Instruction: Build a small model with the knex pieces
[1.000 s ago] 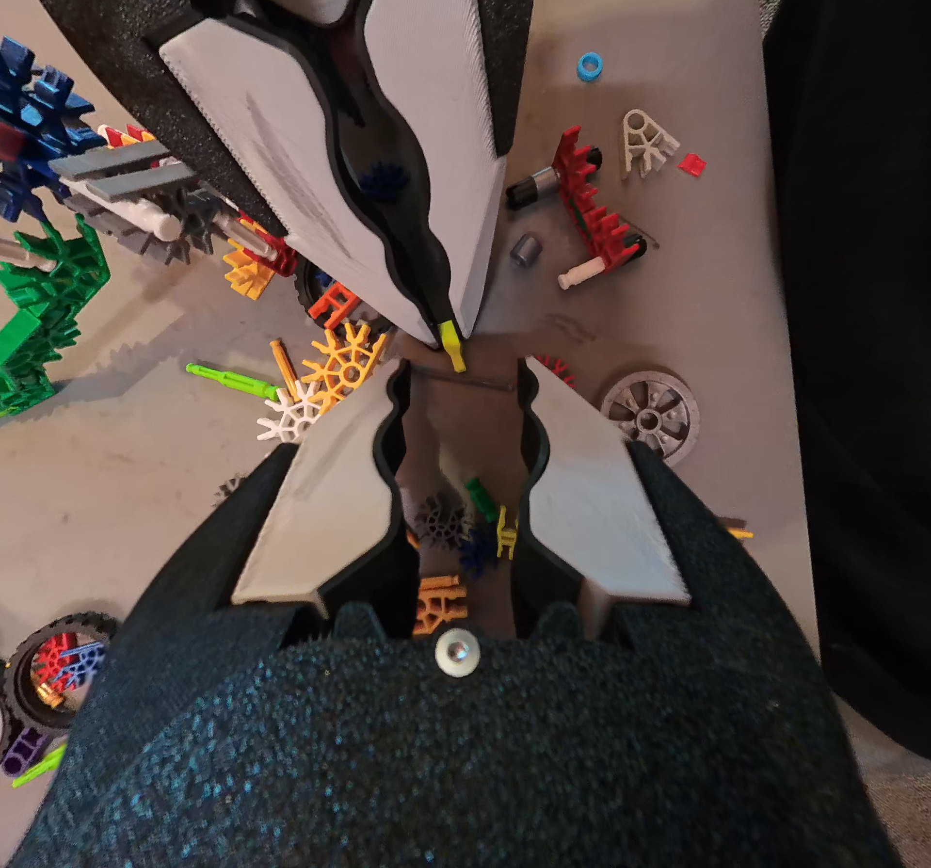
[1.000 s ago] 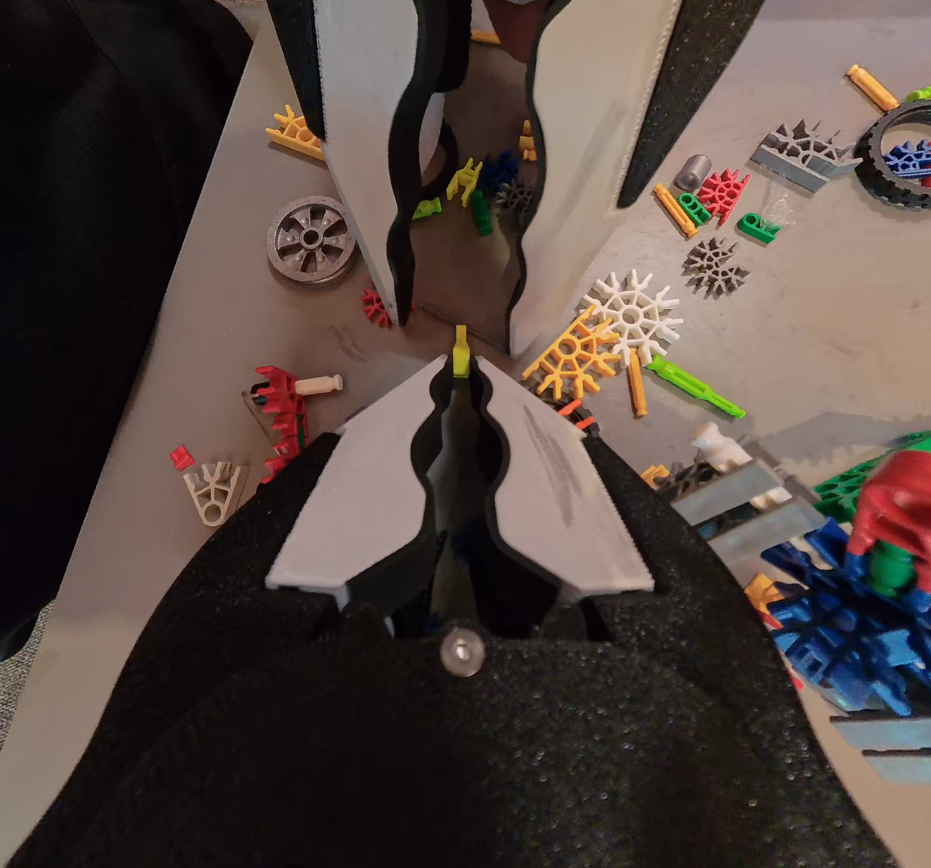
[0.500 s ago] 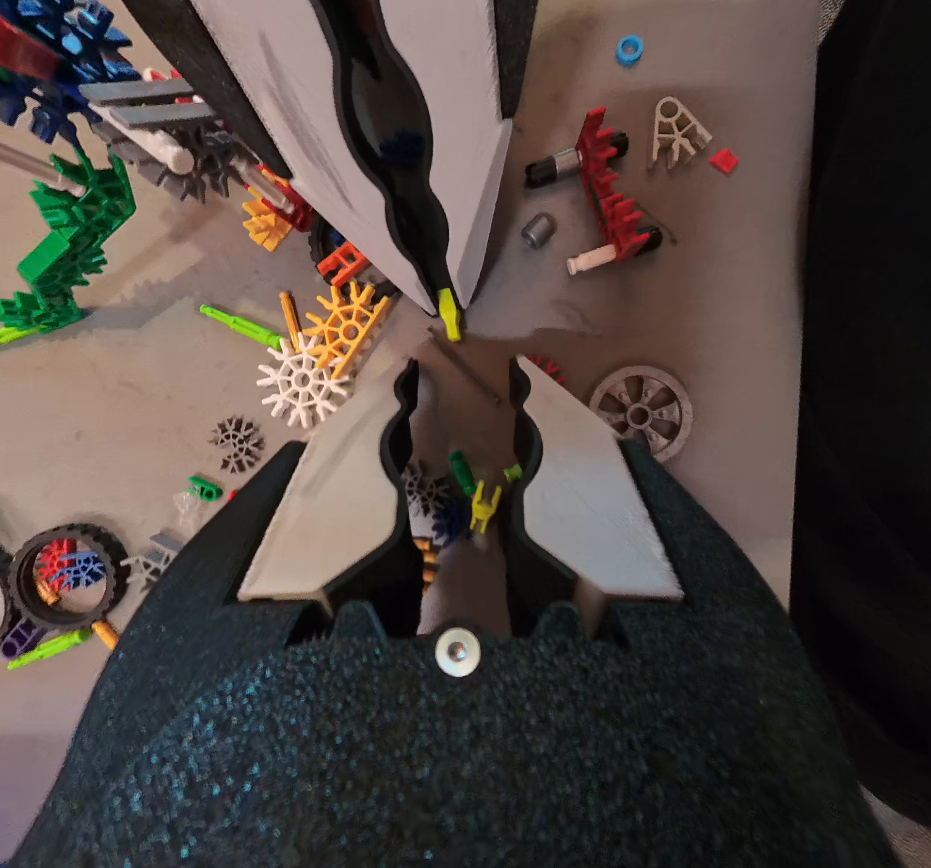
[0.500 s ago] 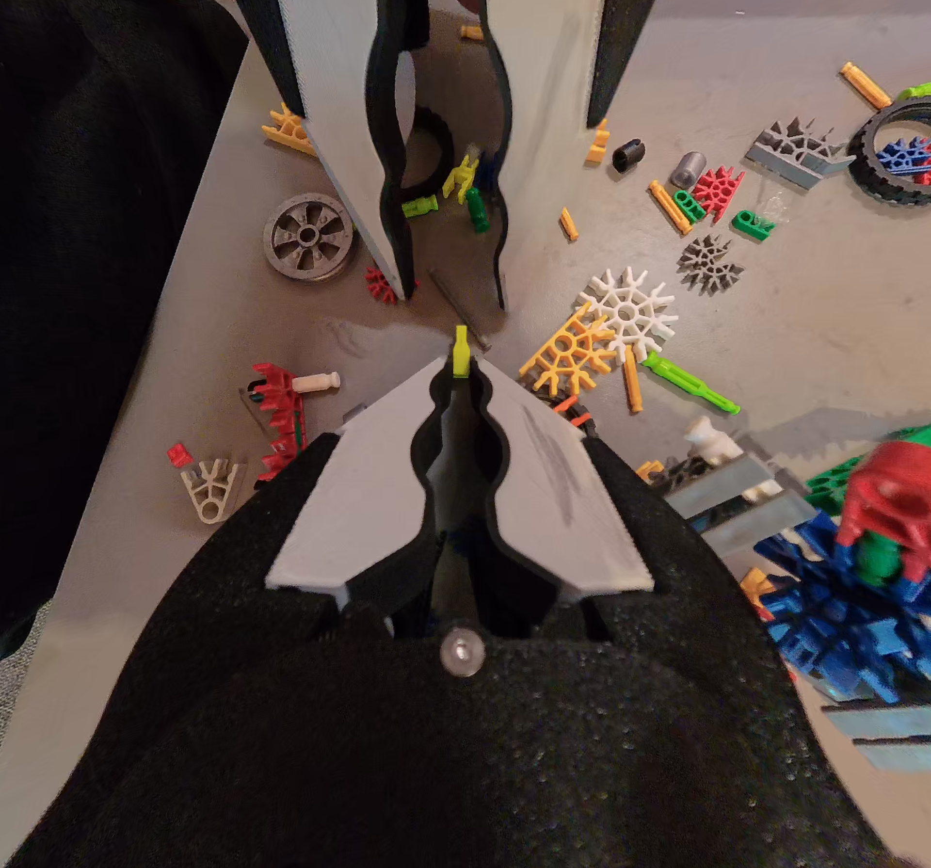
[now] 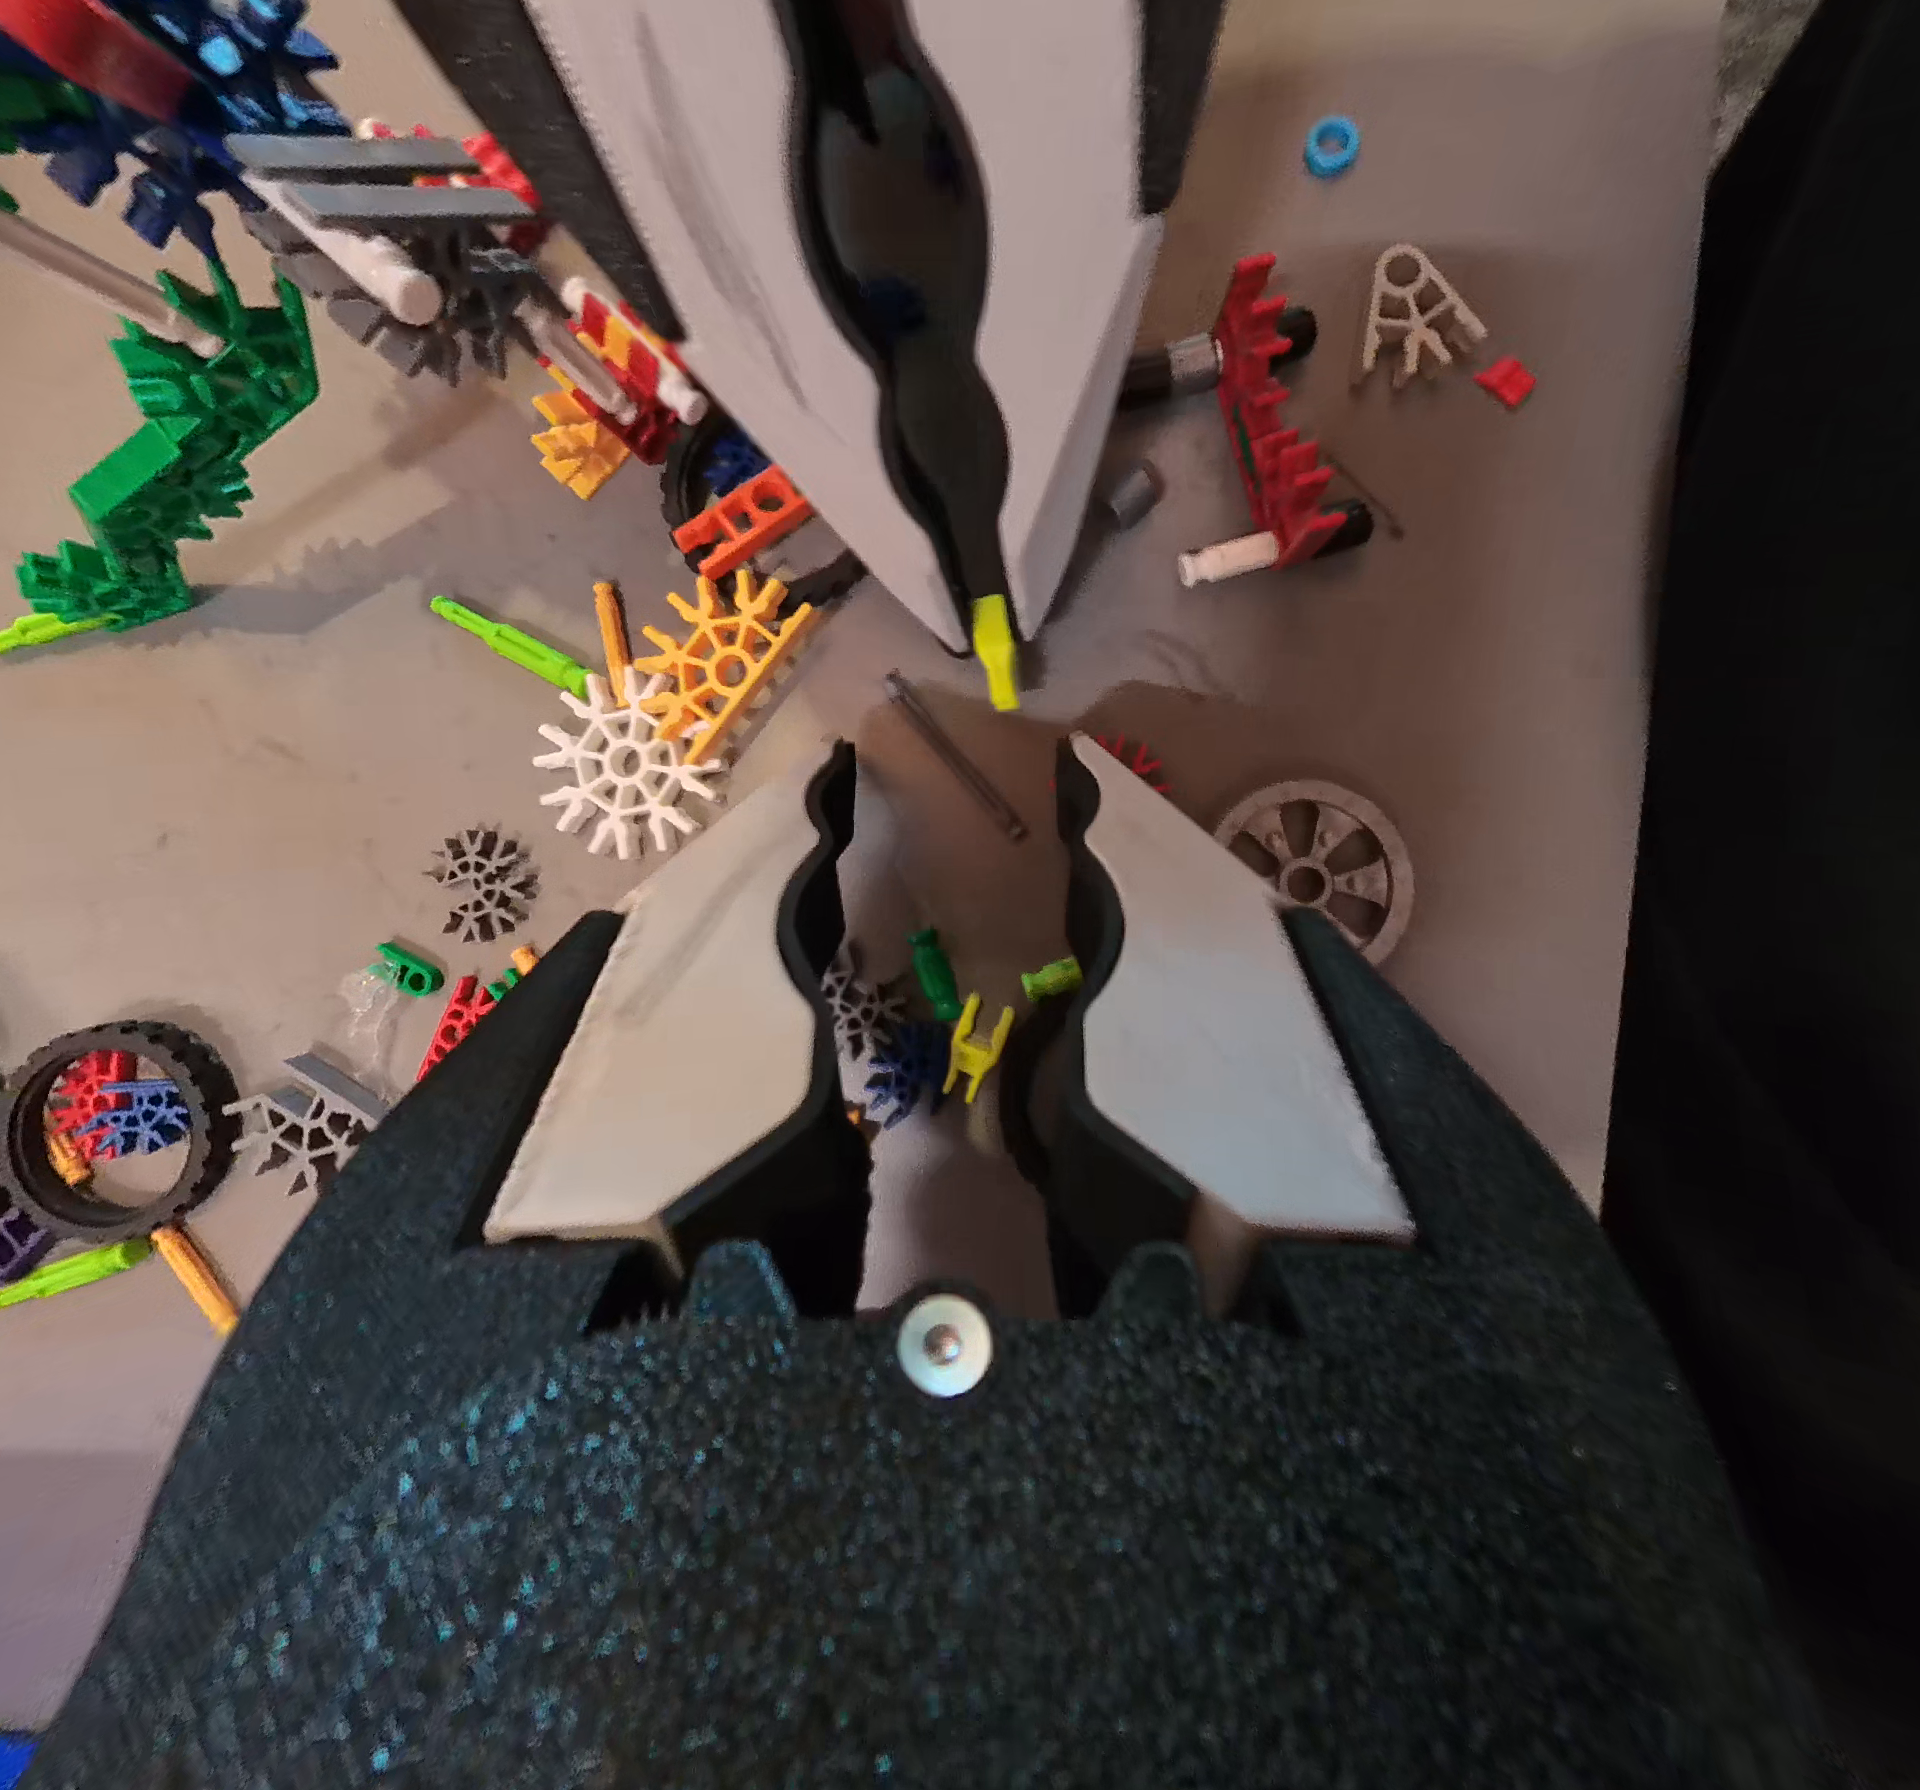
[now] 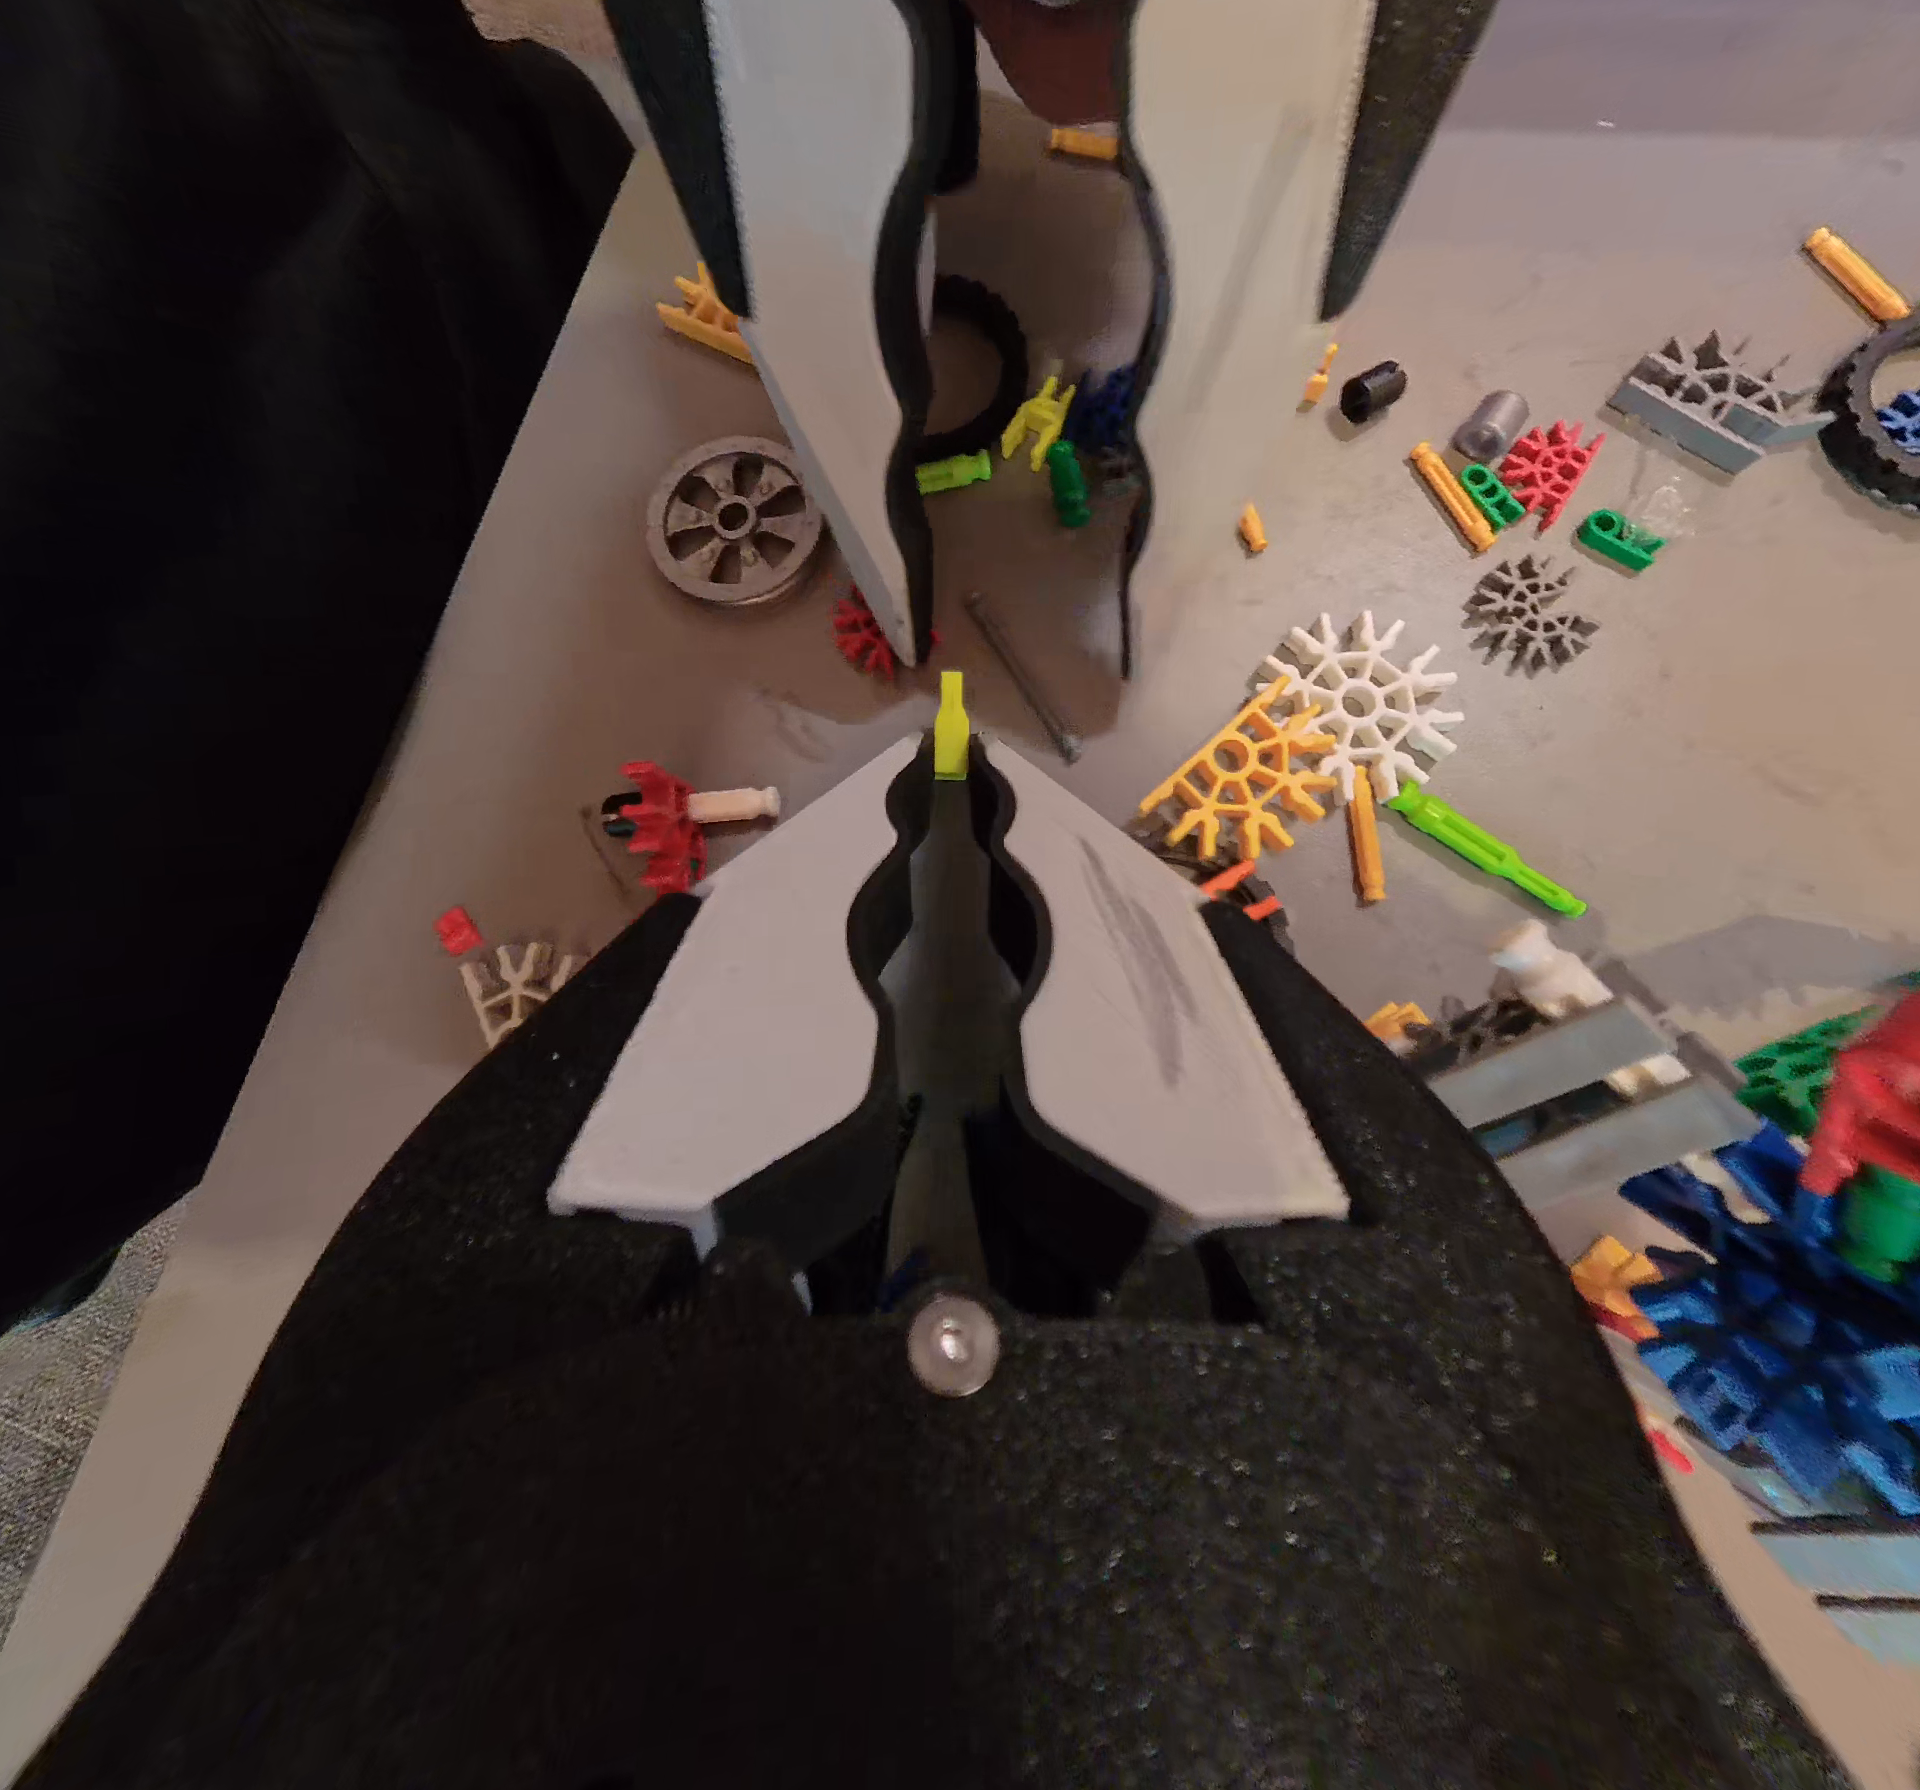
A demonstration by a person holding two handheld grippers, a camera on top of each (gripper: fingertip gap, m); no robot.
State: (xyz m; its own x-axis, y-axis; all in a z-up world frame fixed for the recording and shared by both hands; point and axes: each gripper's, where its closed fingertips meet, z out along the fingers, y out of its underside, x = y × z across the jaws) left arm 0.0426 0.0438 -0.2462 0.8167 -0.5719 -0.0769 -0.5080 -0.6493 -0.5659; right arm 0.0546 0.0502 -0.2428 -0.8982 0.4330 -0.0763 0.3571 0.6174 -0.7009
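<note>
Yellow-green rod (image 6: pixel 950 724) sits pinched at the very tips of the right gripper (image 6: pixel 950 753), whose fingers are closed on it with only a short end poking out toward 12 o'clock. By its look it is a light, stiff, smooth plastic piece; held by so little it could swivel or slip, and a grip nearer its middle would seem surer. Facing it, the left gripper (image 5: pixel 956 764) holds nothing, its fingers parted wide, the tips just short of the rod's free end. A thin dark pin (image 5: pixel 956 769) lies on the table (image 5: pixel 1455 26) between those tips. At 4 o'clock of them rests a grey wheel (image 5: pixel 1314 873); at 9 o'clock, a white connector (image 5: pixel 629 764) touching an orange one. No containers show; loose parts lie straight on the table, though a tyre (image 5: pixel 114 1127) at 8 o'clock rings some small connectors.
</note>
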